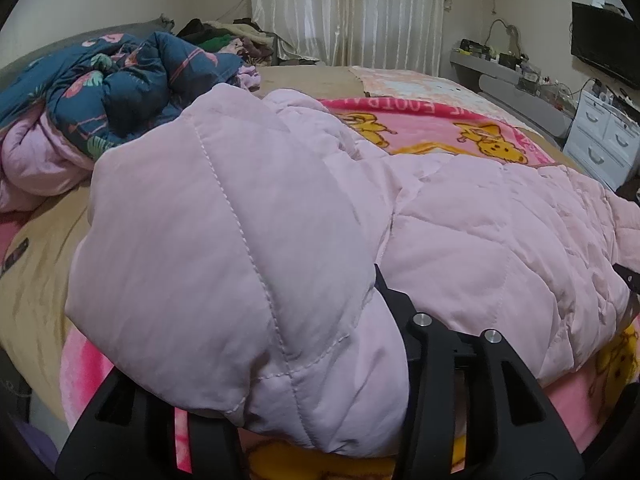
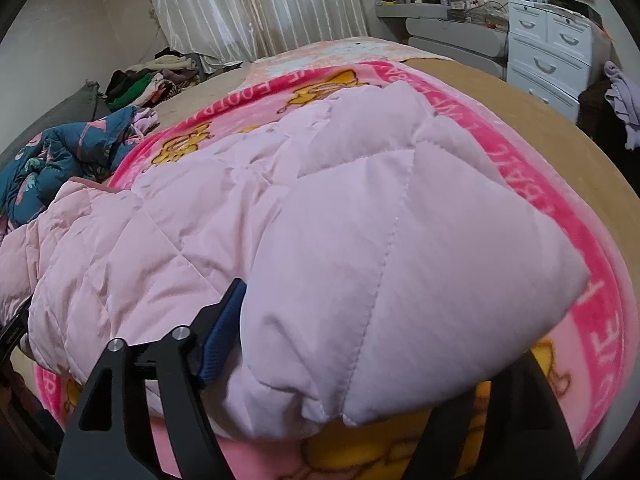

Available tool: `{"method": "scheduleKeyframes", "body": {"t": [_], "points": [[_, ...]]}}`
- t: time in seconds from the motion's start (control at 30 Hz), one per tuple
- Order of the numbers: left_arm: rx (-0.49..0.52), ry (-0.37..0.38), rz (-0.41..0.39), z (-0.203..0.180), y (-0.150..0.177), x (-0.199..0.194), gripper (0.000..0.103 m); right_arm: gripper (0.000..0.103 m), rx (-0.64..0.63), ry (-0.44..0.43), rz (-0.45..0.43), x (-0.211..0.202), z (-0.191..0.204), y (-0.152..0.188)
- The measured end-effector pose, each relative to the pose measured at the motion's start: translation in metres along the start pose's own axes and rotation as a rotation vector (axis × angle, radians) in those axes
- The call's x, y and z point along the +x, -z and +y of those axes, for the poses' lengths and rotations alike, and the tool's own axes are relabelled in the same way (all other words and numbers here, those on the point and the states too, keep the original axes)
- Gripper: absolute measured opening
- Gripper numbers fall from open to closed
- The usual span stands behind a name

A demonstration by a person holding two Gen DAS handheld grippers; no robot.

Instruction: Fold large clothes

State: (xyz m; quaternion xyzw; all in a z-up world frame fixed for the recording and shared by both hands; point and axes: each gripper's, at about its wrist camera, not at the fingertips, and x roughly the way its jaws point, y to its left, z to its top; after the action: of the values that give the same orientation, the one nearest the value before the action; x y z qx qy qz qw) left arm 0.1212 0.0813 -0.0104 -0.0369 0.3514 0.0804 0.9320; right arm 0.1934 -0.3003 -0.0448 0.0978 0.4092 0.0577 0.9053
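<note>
Pink quilted coat bunched inside each claw, blanket border alongside.

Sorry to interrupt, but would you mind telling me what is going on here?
A person is folding a pink quilted jacket on a bed covered by a pink cartoon blanket. Each hand-held gripper, left and right, has a puffy part of the jacket bunched between its fingers. A rumpled blue floral duvet lies further back.

We see a pale pink quilted down jacket on a hot-pink fleece blanket with yellow cartoon bears, beside a navy flamingo-print duvet; tan bed sheet.
</note>
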Motion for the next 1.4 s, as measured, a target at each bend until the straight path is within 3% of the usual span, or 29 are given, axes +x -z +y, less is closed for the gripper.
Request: {"method": "scheduleKeyframes", "body": {"t": [0.13,0.2,0.27,0.4,0.47,0.63,0.77,0.93,1.13,1.4], "points": [[-0.04,0.009,0.02,0.009,0.007,0.002,0.046,0.09,0.023,0.011,0.008,-0.009,-0.006,0.005],[-0.073,0.027,0.03,0.016,0.011,0.002,0.051,0.092,0.017,0.016,0.012,-0.016,-0.007,0.009],[-0.122,0.049,0.042,0.026,0.015,0.001,0.062,0.096,0.004,0.019,0.013,-0.021,-0.009,0.011],[-0.155,0.056,0.047,0.036,0.024,-0.005,0.073,0.099,-0.04,0.047,0.001,-0.037,-0.006,0.021],[-0.162,0.051,0.04,0.039,0.029,-0.013,0.085,0.099,-0.051,0.052,-0.01,-0.046,-0.006,0.024],[-0.174,0.058,0.045,0.052,0.04,-0.034,0.093,0.099,-0.1,0.082,-0.073,-0.079,-0.004,0.036],[-0.151,0.002,0.0,0.057,0.043,-0.066,0.094,0.099,-0.12,0.09,-0.14,-0.112,-0.002,0.042],[-0.15,-0.004,-0.081,0.061,0.048,-0.119,0.094,0.099,-0.168,0.072,-0.254,-0.161,0.012,0.052],[-0.141,0.039,-0.174,0.05,0.055,-0.17,0.094,0.099,-0.235,0.003,-0.366,-0.208,0.037,0.078],[-0.107,0.117,-0.22,0.013,0.072,-0.194,0.094,0.099,-0.3,-0.111,-0.406,-0.234,0.079,0.11]]}}
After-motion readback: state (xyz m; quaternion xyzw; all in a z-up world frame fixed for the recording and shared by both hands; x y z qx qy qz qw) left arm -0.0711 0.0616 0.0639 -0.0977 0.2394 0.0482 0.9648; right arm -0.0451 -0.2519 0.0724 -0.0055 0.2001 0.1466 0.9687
